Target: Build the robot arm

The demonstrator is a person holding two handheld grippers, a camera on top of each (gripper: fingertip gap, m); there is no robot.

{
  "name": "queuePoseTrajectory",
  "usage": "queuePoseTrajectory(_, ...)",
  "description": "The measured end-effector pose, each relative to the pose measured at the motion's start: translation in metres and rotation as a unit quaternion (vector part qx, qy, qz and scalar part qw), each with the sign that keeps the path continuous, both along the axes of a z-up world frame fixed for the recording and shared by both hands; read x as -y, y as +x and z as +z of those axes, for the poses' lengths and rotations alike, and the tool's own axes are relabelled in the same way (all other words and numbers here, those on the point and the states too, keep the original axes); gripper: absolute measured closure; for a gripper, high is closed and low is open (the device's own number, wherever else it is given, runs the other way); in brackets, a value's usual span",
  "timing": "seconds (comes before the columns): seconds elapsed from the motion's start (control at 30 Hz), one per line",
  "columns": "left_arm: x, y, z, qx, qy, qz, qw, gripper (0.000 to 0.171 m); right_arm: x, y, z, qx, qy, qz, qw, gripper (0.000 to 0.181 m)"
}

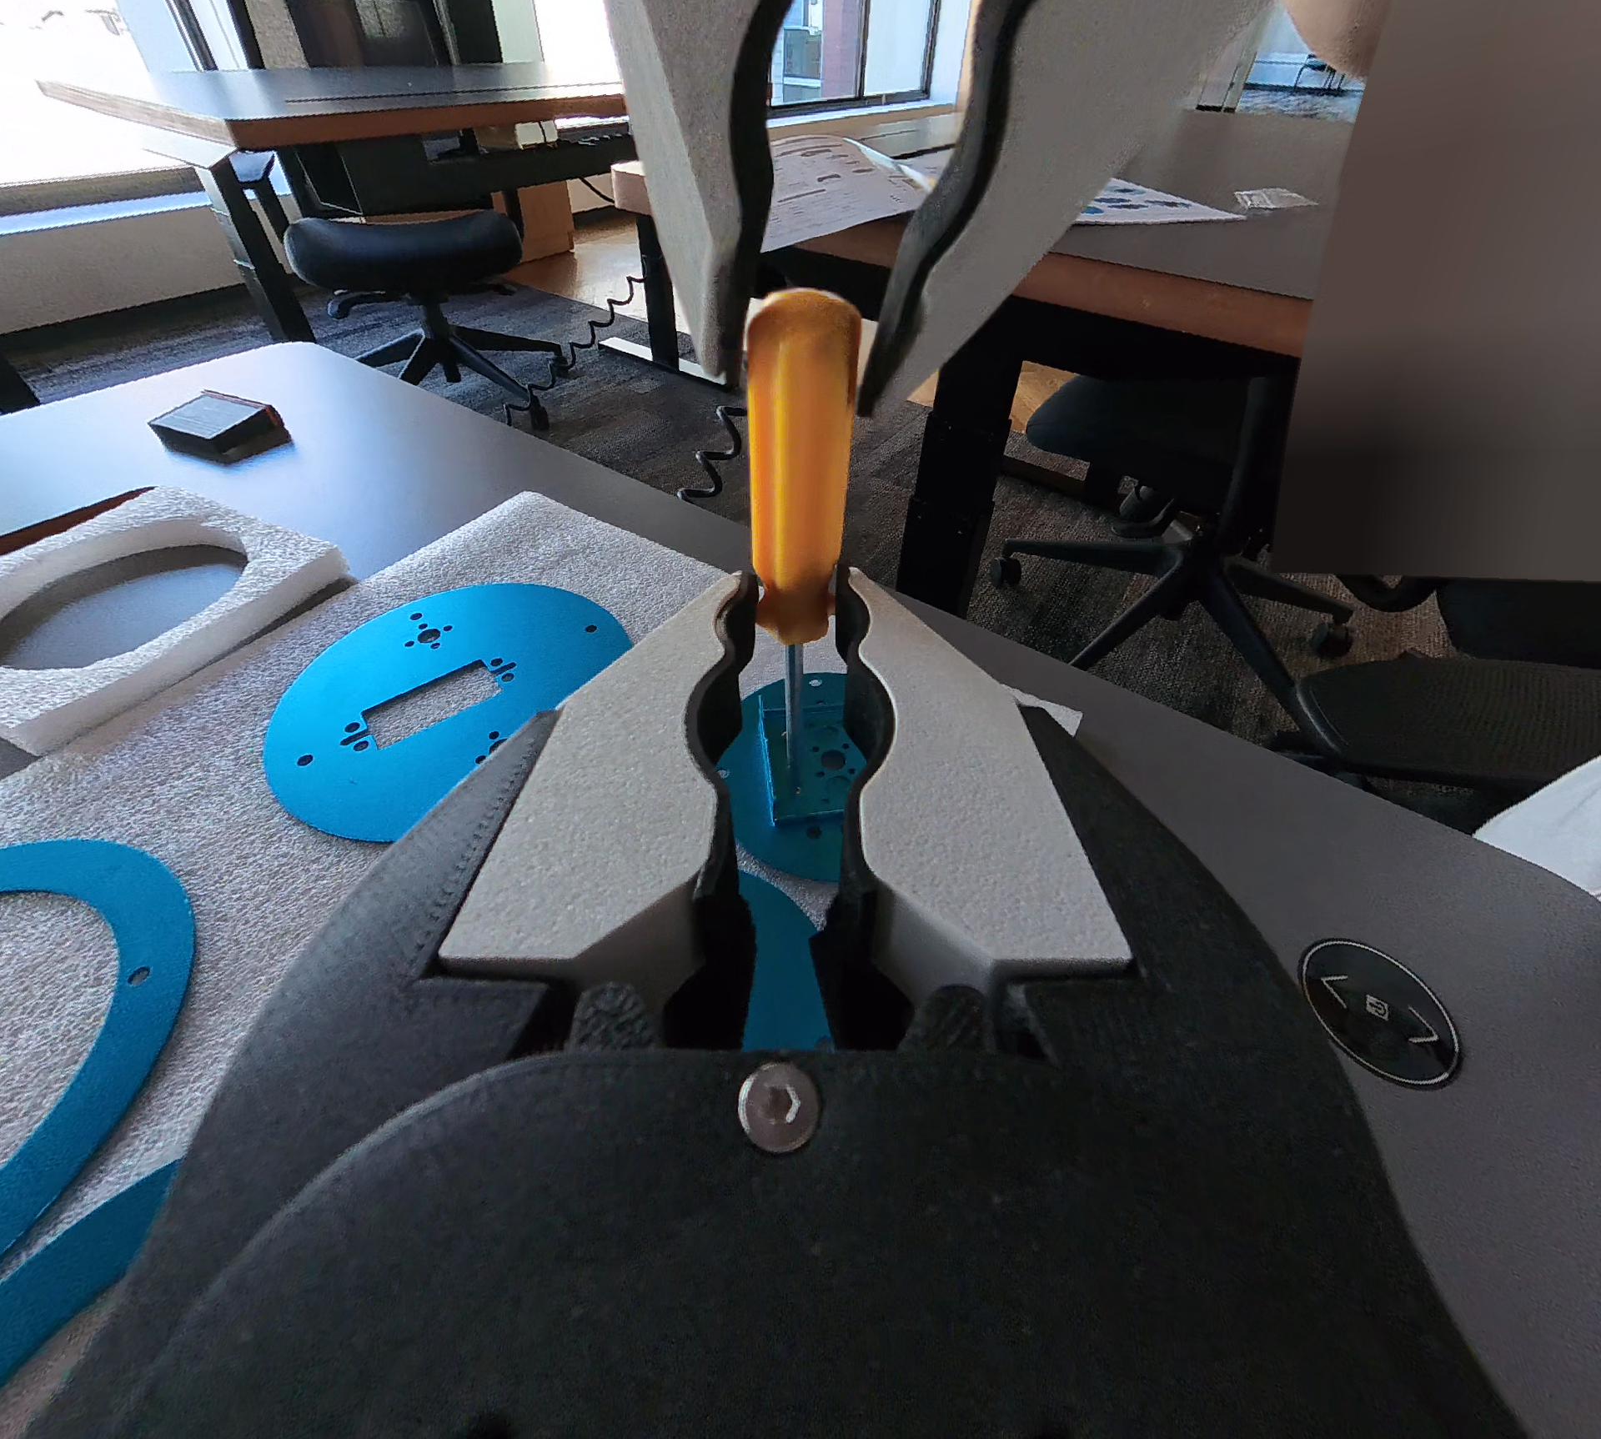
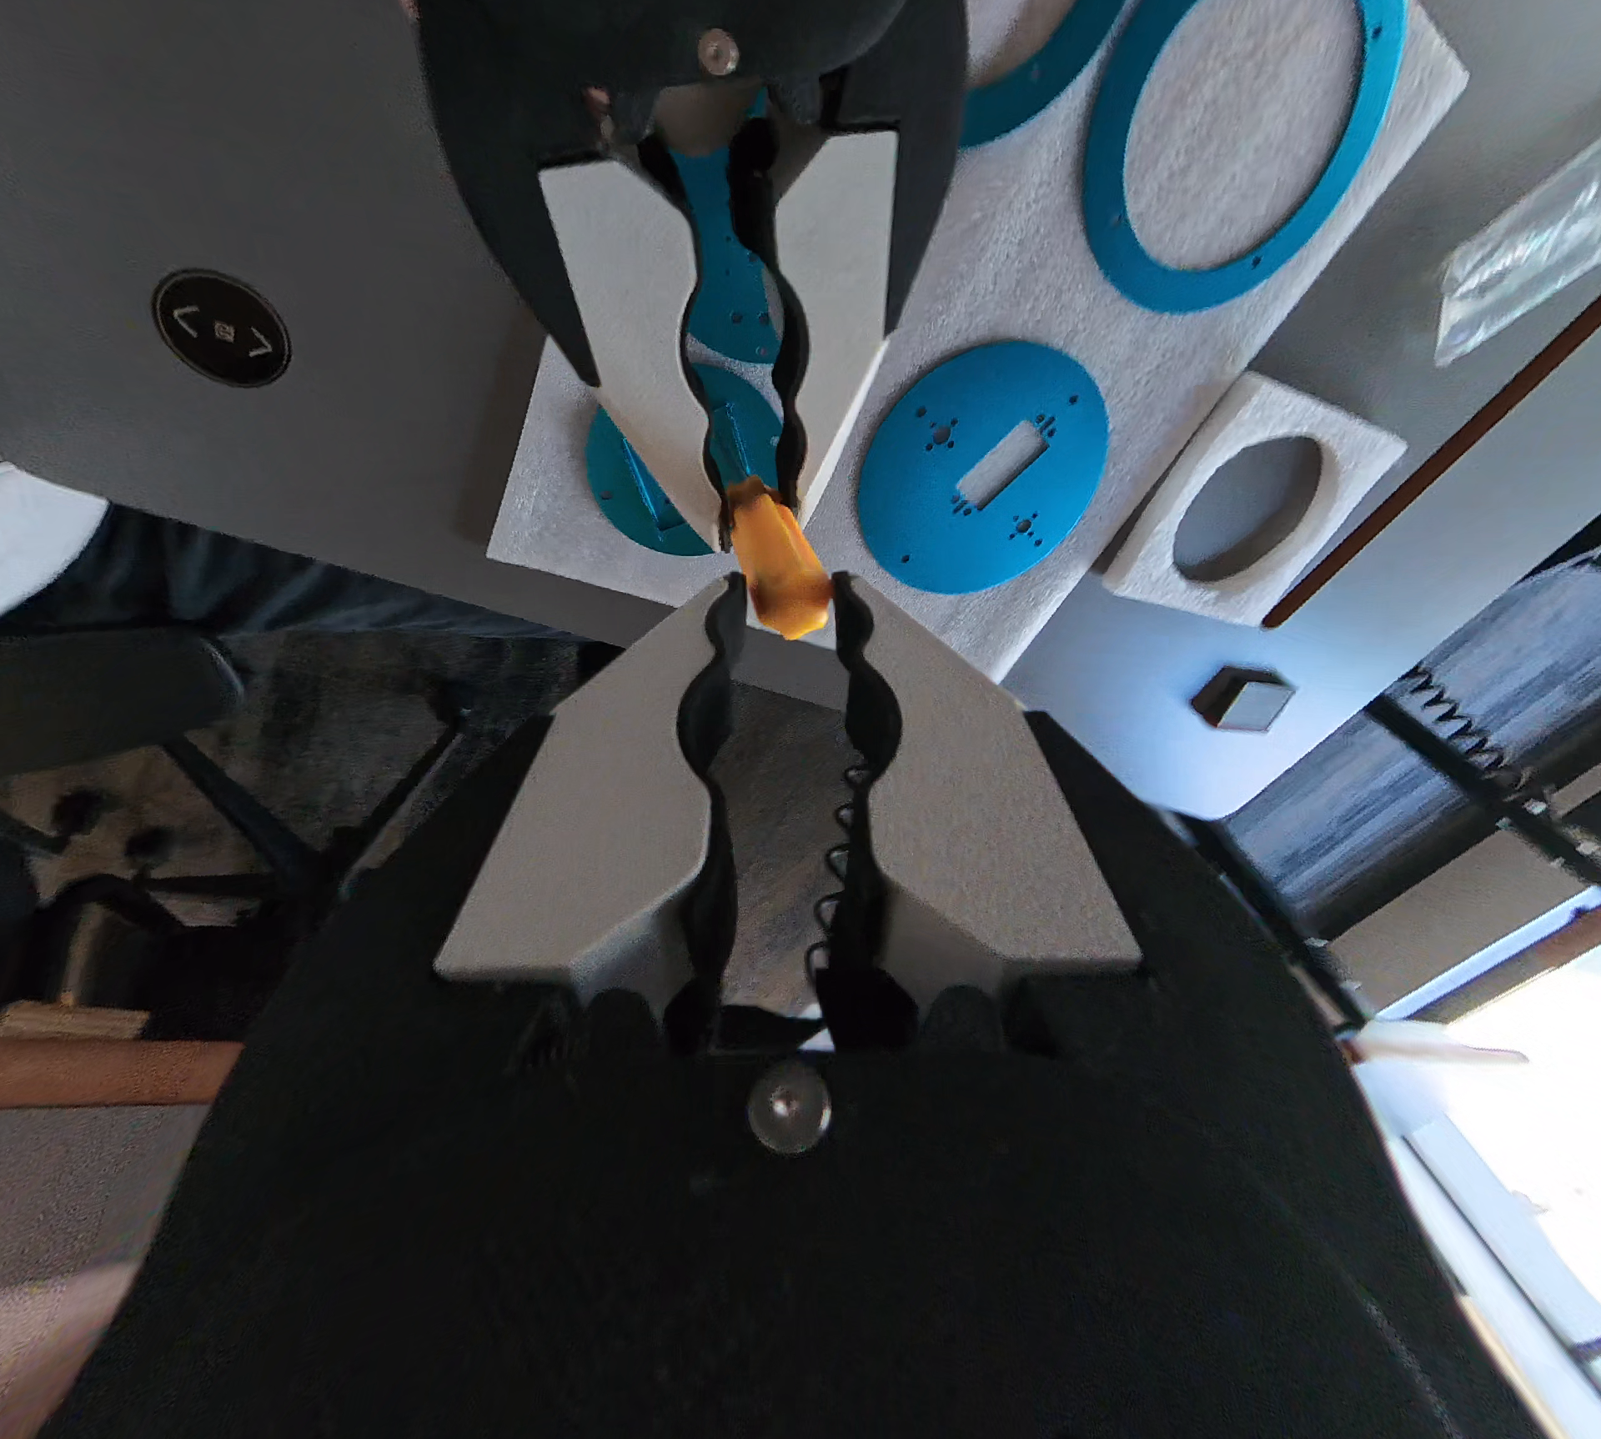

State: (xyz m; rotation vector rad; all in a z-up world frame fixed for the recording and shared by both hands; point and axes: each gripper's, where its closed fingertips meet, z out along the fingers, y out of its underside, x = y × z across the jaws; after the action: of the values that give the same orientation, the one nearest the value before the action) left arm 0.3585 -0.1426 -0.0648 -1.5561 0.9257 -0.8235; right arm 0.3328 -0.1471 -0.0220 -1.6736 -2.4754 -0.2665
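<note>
Two grippers meet on one amber-handled screwdriver (image 1: 801, 462), which stands upright over a small blue bracket (image 1: 801, 778) on a blue round plate (image 1: 793, 834). The left gripper (image 1: 795, 592) reaches in level, its jaws closed on the lower end of the handle, just above the thin steel shaft. The right gripper (image 2: 787, 590) comes down from above, its jaws set at either side of the handle's top, close in but whether they press it I cannot tell.

Beside them, on the white foam sheet (image 2: 996, 271), lie a blue disc with a rectangular slot (image 1: 446, 704) and flat blue rings (image 2: 1243, 89), well apart from the tool. The foam sheet sits near the grey counter (image 1: 1213, 834) edge, with open floor and an office chair (image 1: 1213, 574) beyond. A foam block with an oval cutout (image 2: 1252, 501) rests beside the sheet. The jaws' inner faces are wavy black rubber on pale, grainy printed bodies.
</note>
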Motion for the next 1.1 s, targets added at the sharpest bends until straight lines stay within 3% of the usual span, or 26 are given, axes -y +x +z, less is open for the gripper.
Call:
queuePoseTrajectory(0.13, 0.001, 0.001, 0.0, -0.005, 0.004, -0.005, 1.0, 0.155, 0.002, 0.0, 0.0, -0.012, -0.003, 0.054, 0.998, 0.163)
queuePoseTrajectory(0.53, 0.001, 0.005, -0.001, -0.009, 0.003, -0.009, 1.0, 0.155, -0.003, 0.01, 0.0, -0.036, -0.014, -0.149, 0.988, 0.165)
queuePoseTrajectory(0.7, 0.001, 0.004, -0.001, -0.007, 0.002, -0.013, 1.0, 0.155, 0.001, 0.005, -0.001, -0.031, -0.006, -0.023, 0.999, 0.164)
queuePoseTrajectory(0.77, 0.003, 0.006, -0.002, -0.009, 0.003, -0.018, 1.0, 0.155, 0.004, 0.006, -0.002, -0.029, -0.018, -0.015, 0.999, 0.168)
queuePoseTrajectory(1.0, 0.002, 0.007, -0.001, -0.015, 0.006, -0.014, 1.0, 0.156, -0.004, 0.016, -0.002, -0.046, -0.043, -0.185, 0.981, 0.17)
queuePoseTrajectory(1.1, 0.003, 0.008, -0.001, -0.015, 0.007, -0.016, 1.0, 0.156, -0.003, 0.017, -0.002, -0.051, -0.039, -0.189, 0.98, 0.17)
